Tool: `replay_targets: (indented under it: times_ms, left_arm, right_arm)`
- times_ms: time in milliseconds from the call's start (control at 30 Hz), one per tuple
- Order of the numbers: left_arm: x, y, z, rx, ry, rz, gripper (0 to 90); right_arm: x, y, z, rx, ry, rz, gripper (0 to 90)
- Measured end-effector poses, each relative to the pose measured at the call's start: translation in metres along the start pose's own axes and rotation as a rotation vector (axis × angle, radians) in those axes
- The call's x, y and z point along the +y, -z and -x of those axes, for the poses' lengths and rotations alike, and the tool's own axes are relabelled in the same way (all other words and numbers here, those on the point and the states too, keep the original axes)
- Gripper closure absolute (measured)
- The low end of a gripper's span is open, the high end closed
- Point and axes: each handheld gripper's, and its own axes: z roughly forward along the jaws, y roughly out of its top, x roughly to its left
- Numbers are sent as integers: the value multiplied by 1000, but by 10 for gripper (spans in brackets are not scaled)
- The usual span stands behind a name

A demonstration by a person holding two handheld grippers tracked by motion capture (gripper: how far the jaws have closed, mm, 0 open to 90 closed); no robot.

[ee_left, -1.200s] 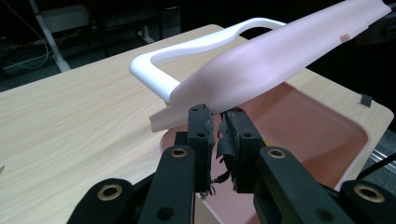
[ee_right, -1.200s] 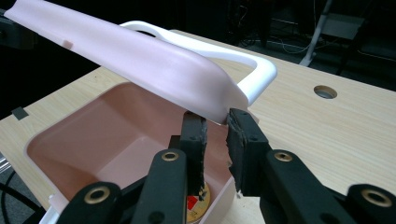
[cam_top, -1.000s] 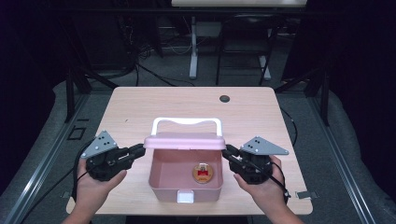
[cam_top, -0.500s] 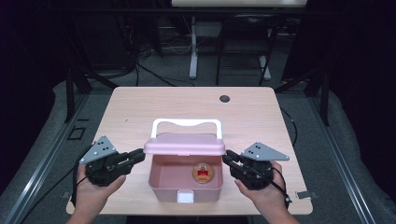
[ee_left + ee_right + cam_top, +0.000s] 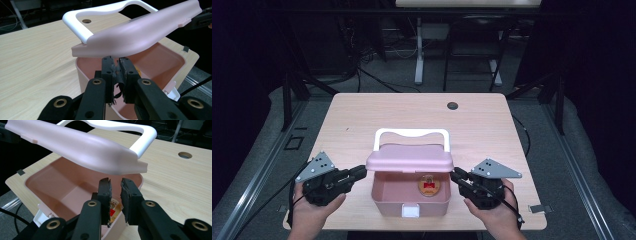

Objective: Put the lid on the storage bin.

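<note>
**Pink box standing open with a round item inside**

A pink box [image 5: 411, 197] is sitting near the front edge of the wooden table [image 5: 362, 120], midway between the two grippers. Its lid [image 5: 409, 161] is hanging half raised above the opening, hinged at the far side, with the white handle [image 5: 411, 135] sticking up behind it. A white latch [image 5: 410, 211] is showing on the front wall of the box.

Inside, a small round item [image 5: 428, 185] with a gold rim and a red centre is lying on the floor of the box, toward the right side. In the right gripper view it is peeking out between the jaws, low in the box; the rest of the pink interior is looking bare there. What the item is cannot be told.

The left gripper [image 5: 357, 173] is pointing at the left end of the lid, its tips just beside the lid's edge. In the left gripper view its jaws are standing nearly pressed together, a narrow slit between the pads, and nothing is pinched between them; they have just been closing a little further.

The right gripper [image 5: 455, 175] is pointing at the right end of the lid from the other side, tips just under the lid's corner. Its jaws are standing slightly apart, a slim gap between the worn pads, and they are gripping nothing.

A dark round hole [image 5: 453, 105] is sitting in the table top, well apart from the box, toward the far edge.
</note>
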Motion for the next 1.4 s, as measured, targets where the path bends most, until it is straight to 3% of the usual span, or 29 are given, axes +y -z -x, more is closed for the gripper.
replay_targets:
  times_ms: [267, 667, 1233, 1400]
  left_arm:
    - [-5, 3, 4, -2, -6, -2, 828]
    - [-18, 3, 8, -6, -7, -15, 829]
    - [-21, 3, 10, -5, -8, -21, 830]
    - [-27, 3, 9, -17, 4, -21, 831]
  right_arm:
    - [-7, 3, 0, 8, -10, 2, 781]
    - [-17, 6, -7, 2, 27, 14, 780]
    - [-25, 18, 1, 5, -15, 11, 780]
    - [-30, 18, 3, -20, -6, 4, 778]
